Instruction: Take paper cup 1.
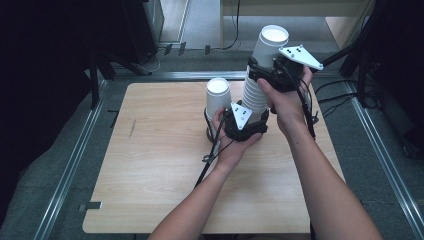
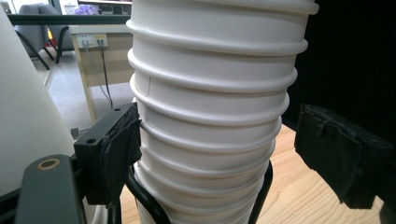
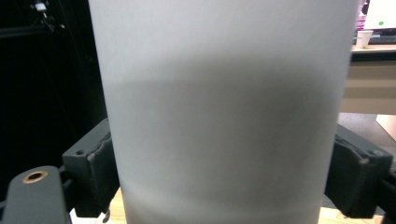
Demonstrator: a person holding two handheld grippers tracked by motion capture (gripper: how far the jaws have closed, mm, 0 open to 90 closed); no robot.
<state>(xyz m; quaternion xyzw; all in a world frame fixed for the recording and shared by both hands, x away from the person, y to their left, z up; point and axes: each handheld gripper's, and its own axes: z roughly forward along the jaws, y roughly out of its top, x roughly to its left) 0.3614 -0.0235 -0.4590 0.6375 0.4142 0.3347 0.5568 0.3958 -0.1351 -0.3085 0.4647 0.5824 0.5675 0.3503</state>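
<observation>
Stack of white paper cups (image 1: pixel 256 95) upper centre of the wooden table (image 1: pixel 150 165) — light, thin-walled, crushable; grip gently mid-wall. Right gripper (image 1: pixel 272 70) clamps the top cup (image 1: pixel 267 47); left gripper (image 1: pixel 245 122) part open round the stack's base — one pad touching, other clear

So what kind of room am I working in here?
Probably a lab or office test bay, not a home. The light wooden tabletop sits inside a metal rail frame on grey floor, a desk with a wall socket and cables stands behind, and a monitor sits on another desk.
</observation>
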